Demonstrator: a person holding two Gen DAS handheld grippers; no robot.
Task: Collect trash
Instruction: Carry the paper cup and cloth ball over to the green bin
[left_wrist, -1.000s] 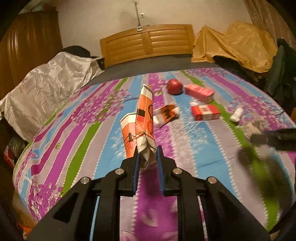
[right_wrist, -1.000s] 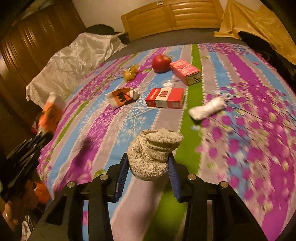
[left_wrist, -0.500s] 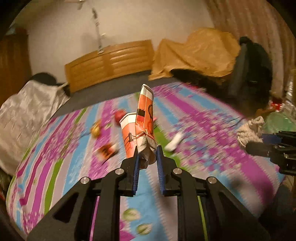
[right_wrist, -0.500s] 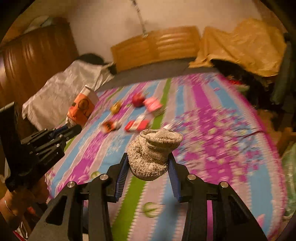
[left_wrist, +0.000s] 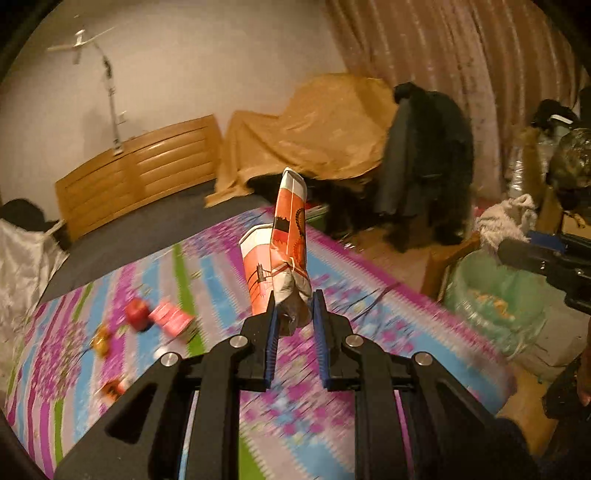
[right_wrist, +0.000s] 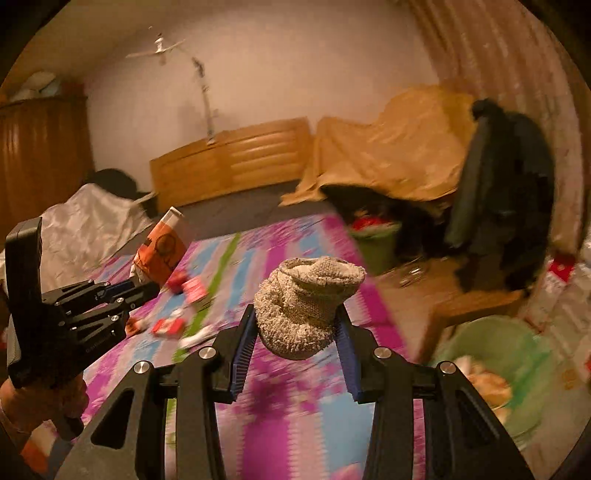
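Note:
My left gripper (left_wrist: 293, 314) is shut on a crushed orange paper cup (left_wrist: 282, 251), held above the striped bedspread (left_wrist: 207, 266). My right gripper (right_wrist: 295, 332) is shut on a balled beige sock (right_wrist: 303, 306). The left gripper with the cup also shows in the right wrist view (right_wrist: 122, 291). The right gripper with the sock shows at the right edge of the left wrist view (left_wrist: 517, 240), above a green trash bin (left_wrist: 491, 295). The bin shows in the right wrist view too (right_wrist: 509, 354), with trash in it.
A red apple (left_wrist: 136, 310), a pink box (left_wrist: 171, 317) and small wrappers (left_wrist: 101, 339) lie on the bed. A wooden headboard (left_wrist: 140, 166) stands behind. A dark coat (left_wrist: 428, 158) hangs on a chair, beside a second green bin (right_wrist: 376, 240).
Both grippers have swung right, off the bed's middle toward its right edge. The green trash bin has come into view. Both still hold their items.

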